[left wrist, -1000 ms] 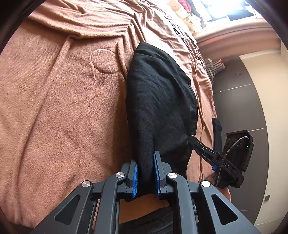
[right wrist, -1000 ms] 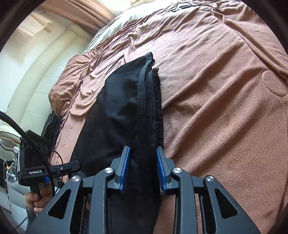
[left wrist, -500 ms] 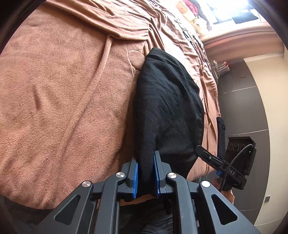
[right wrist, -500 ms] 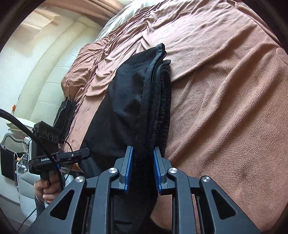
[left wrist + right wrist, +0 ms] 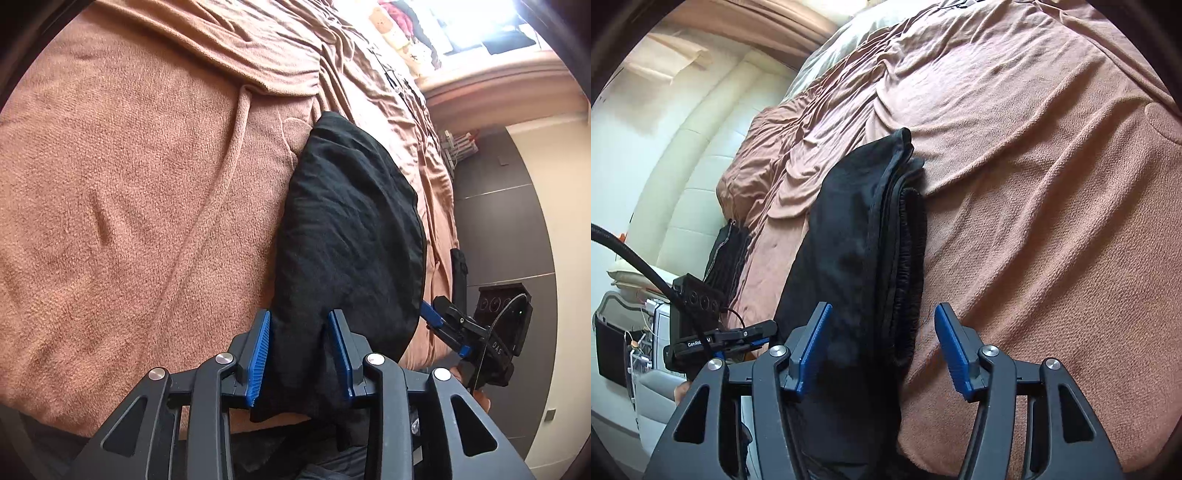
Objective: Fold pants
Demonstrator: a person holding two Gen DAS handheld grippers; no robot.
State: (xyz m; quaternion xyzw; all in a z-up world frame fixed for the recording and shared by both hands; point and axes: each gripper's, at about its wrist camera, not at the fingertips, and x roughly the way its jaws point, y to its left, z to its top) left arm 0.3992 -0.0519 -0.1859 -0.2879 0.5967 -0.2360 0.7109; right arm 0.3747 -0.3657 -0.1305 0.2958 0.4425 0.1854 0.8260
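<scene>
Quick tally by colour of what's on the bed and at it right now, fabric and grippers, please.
Black folded pants: 1
Smaller black fabric piece near the bed edge: 1
Brown blanket: 1
Black grippers with blue pads, jaws opening, pants between them: 2, left gripper, right gripper
Total: 5

pants (image 5: 347, 236): plain black
blanket (image 5: 129, 192): terracotta pink, plain, nubbly
left hand-held gripper (image 5: 299, 354): black frame, blue pads, silver rivets
right hand-held gripper (image 5: 882, 347): black frame, blue pads, silver rivets
headboard (image 5: 687, 166): cream
wall panels (image 5: 506, 236): dark grey-brown
</scene>
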